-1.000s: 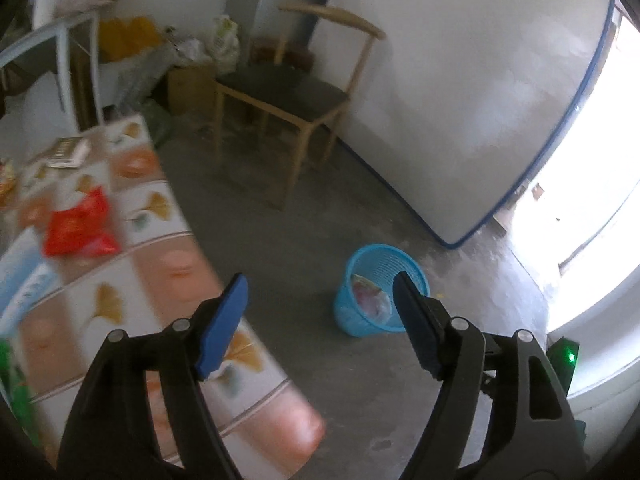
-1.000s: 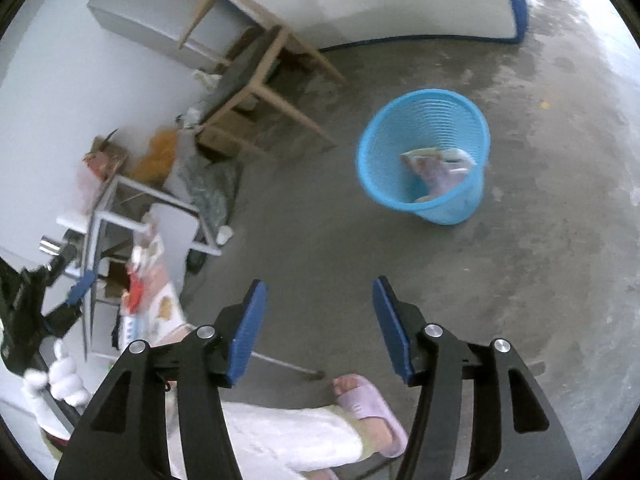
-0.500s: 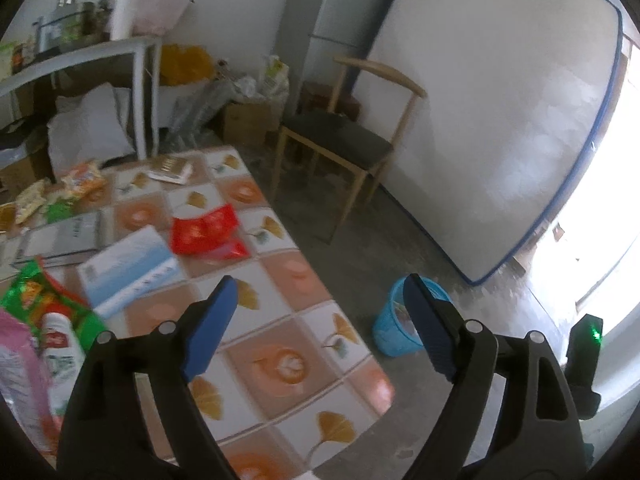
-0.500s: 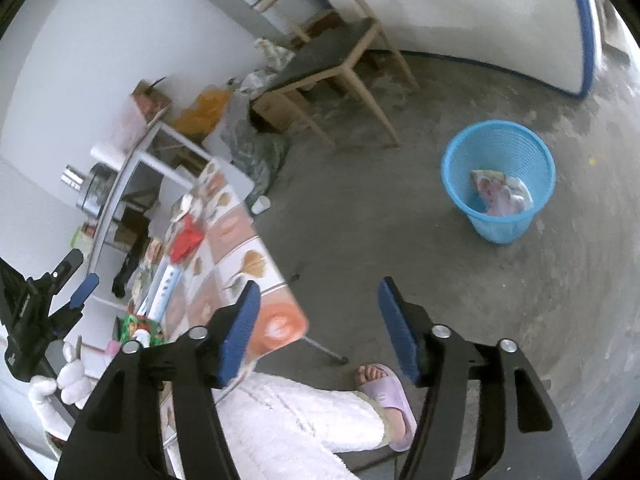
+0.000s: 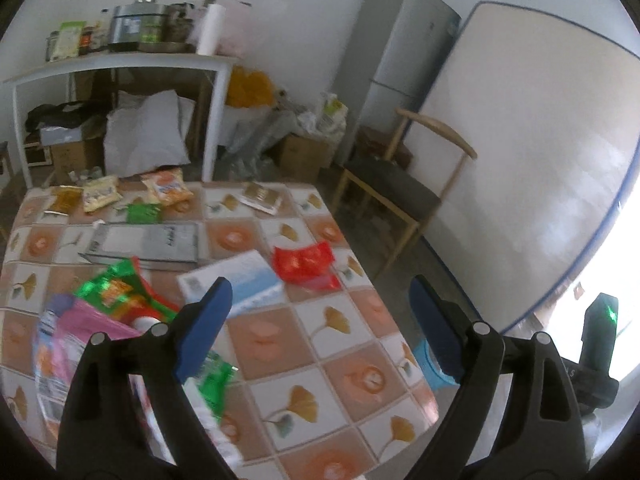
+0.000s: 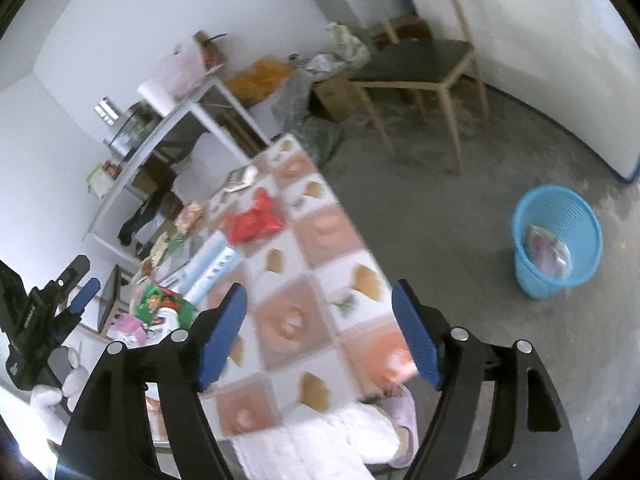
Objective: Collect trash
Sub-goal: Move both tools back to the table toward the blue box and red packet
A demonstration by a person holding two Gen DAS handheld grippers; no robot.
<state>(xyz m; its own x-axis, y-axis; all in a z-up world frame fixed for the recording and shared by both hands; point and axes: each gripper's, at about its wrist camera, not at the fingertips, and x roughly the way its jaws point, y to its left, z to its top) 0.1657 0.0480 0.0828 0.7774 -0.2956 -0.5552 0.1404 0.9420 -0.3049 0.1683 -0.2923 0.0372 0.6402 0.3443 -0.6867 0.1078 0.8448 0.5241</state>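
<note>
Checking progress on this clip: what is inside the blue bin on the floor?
In the right wrist view the blue bin holds one crumpled pinkish wrapper against its inner wall. Anything beneath that wrapper, and the bin's very bottom, is hidden.

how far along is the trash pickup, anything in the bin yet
Done: one pale wrapper already lies in the blue basket on the floor.

In hand: nothing. The left hand-held gripper and the right hand-held gripper have both just been opening, with nothing between the jaws.

Left: most of it. The table still carries a red wrapper, green packets, snack bags and more.
</note>
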